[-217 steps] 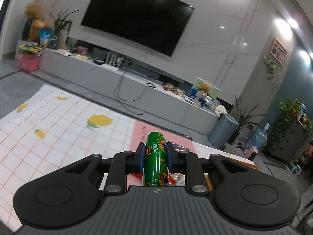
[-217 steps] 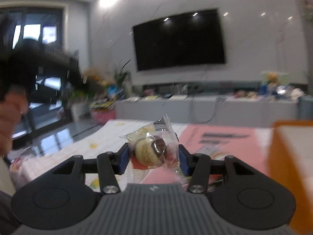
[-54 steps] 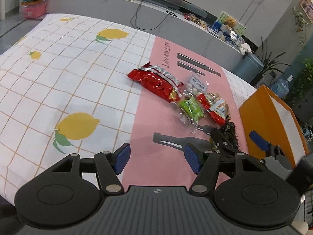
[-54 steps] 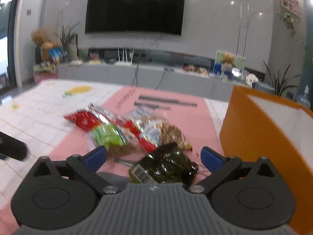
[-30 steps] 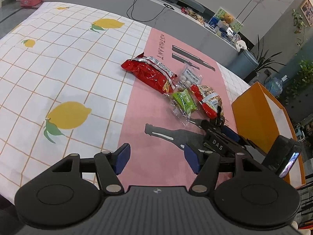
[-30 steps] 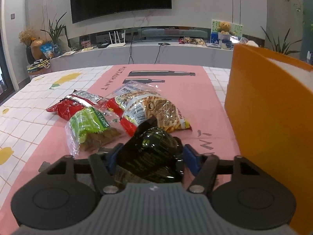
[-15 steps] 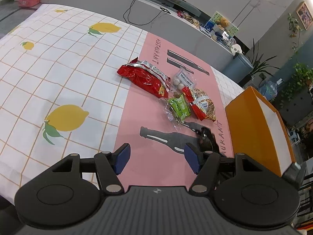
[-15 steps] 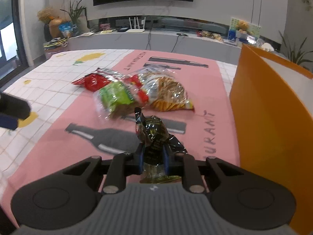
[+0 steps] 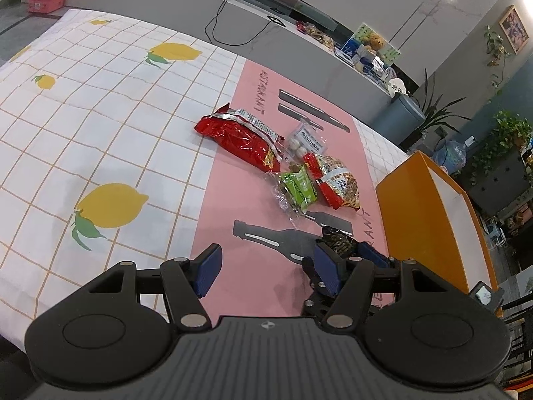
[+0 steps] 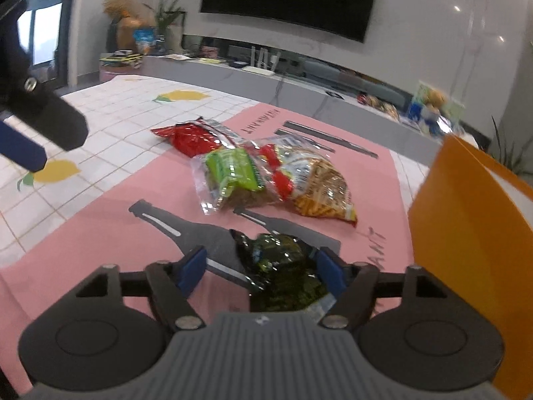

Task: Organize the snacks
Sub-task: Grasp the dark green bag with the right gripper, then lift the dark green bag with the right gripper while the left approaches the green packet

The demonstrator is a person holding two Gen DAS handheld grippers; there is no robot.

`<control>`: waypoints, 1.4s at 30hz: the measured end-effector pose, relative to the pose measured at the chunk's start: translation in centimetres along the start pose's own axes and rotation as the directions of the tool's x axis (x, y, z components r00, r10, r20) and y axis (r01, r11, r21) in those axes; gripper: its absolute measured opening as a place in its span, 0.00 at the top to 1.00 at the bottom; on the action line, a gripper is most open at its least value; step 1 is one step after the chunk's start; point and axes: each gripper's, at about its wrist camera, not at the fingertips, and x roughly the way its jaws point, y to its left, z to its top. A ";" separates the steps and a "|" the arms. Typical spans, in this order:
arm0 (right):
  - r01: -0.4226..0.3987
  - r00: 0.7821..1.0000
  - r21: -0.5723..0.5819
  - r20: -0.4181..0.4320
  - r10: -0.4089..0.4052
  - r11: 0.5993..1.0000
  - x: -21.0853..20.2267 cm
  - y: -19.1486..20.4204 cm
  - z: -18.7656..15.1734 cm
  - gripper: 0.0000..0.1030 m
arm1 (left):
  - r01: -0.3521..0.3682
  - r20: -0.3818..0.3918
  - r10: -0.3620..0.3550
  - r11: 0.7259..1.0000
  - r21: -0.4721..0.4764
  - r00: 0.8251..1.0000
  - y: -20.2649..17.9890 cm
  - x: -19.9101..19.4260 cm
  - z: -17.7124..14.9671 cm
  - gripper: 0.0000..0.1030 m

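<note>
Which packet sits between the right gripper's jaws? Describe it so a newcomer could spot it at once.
Start at the orange box on the pink mat. Beside its near corner, apart from the snack pile, lies a dark green packet between the right gripper's jaws, which have just been opening. It is the only nearly black, glossy, crumpled one.

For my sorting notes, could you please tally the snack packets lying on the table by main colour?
Red: 2, red foil packet and red-ended noodle snack packet
Green: 1, green packet
Clear: 1, clear packet of white balls
Dark: 1, dark green packet
Total: 5
</note>
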 end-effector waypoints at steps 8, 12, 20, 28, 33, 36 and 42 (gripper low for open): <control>0.009 1.000 0.051 0.018 -0.010 0.999 0.9 -0.4 -0.3 0.43 | 0.034 -0.025 -0.035 0.999 -0.016 0.999 0.2 0.3 0.0 0.28; 0.007 1.000 0.047 0.013 -0.007 0.999 0.9 -0.6 -0.3 0.63 | 0.026 -0.026 -0.026 1.000 -0.014 0.999 0.1 0.4 -0.1 0.28; -0.008 1.000 0.067 0.030 0.006 0.998 0.1 -0.5 -0.4 0.64 | 0.029 -0.022 -0.029 1.000 0.004 0.999 -0.1 0.3 -0.1 0.28; -0.055 0.996 0.111 0.071 0.047 0.992 -4.3 -1.5 1.3 0.64 | 0.062 0.010 -0.063 0.996 0.064 0.998 -0.7 -1.1 -0.2 0.28; -0.081 0.995 0.155 0.068 0.071 0.985 -6.7 -2.1 2.0 0.64 | 0.056 0.032 -0.060 0.994 0.096 0.998 -1.3 -1.6 -0.3 0.27; -0.084 0.995 0.161 0.068 0.074 0.983 -7.5 -2.3 2.1 0.64 | 0.078 0.018 -0.080 0.991 0.107 0.997 -1.8 -1.1 -0.1 0.27; -0.084 0.996 0.209 0.048 0.076 0.974 -6.1 -3.4 2.5 0.64 | 0.047 -0.013 -0.045 0.985 0.165 0.999 -3.7 1.6 0.1 0.27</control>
